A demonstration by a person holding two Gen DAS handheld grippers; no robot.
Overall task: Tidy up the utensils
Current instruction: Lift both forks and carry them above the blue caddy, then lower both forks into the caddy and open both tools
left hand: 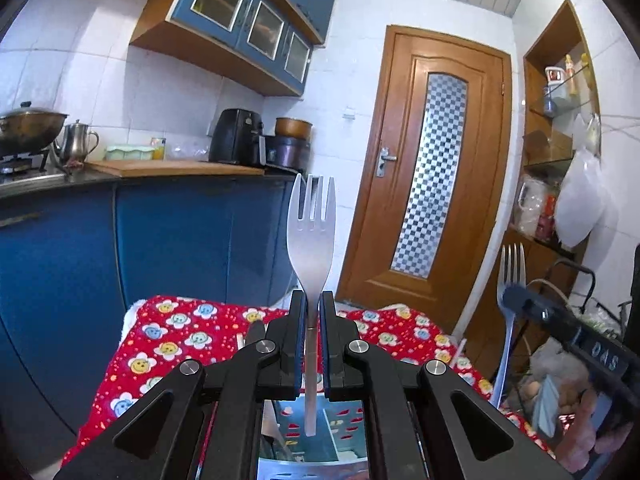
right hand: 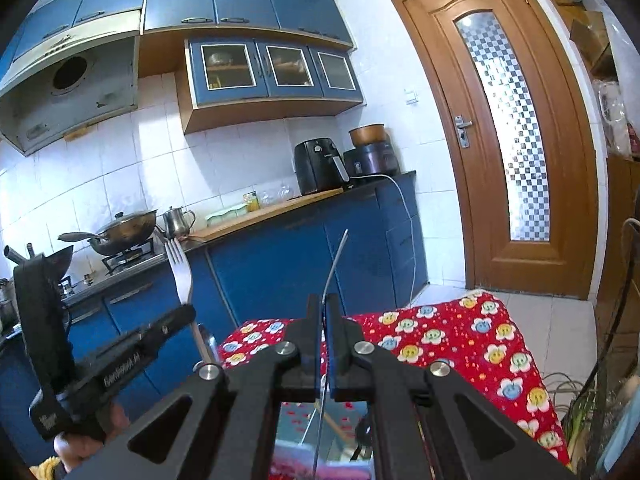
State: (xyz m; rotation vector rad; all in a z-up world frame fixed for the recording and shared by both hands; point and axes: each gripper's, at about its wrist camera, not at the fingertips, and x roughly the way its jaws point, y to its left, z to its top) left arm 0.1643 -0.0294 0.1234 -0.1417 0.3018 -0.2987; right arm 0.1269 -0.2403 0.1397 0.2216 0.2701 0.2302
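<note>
Left gripper: jaws nearly closed, clamped on the neck of a wide matte steel fork. That fork stands upright, tines at 12 o'clock; its handle runs down between the jaws and ends over a container with a light blue, red-patterned base directly below. What the container is, cannot tell.

Right gripper: jaws nearly closed on a second, slimmer fork, seen edge-on from its own camera as a thin curved line rising toward 12–1 o'clock. From the left wrist view the same fork appears at 3 o'clock, tines up, with the right gripper's dark body crossing its neck.

From the right wrist view the left gripper and its fork sit at 9 o'clock, the holding hand partly visible at 7–8 o'clock.

Both forks are held in the air, well apart from each other, above a surface covered with a red smiley-flower cloth.

Background: blue kitchen worktop with wok, steel kettle, black air fryer; wooden door at 1–2 o'clock.
</note>
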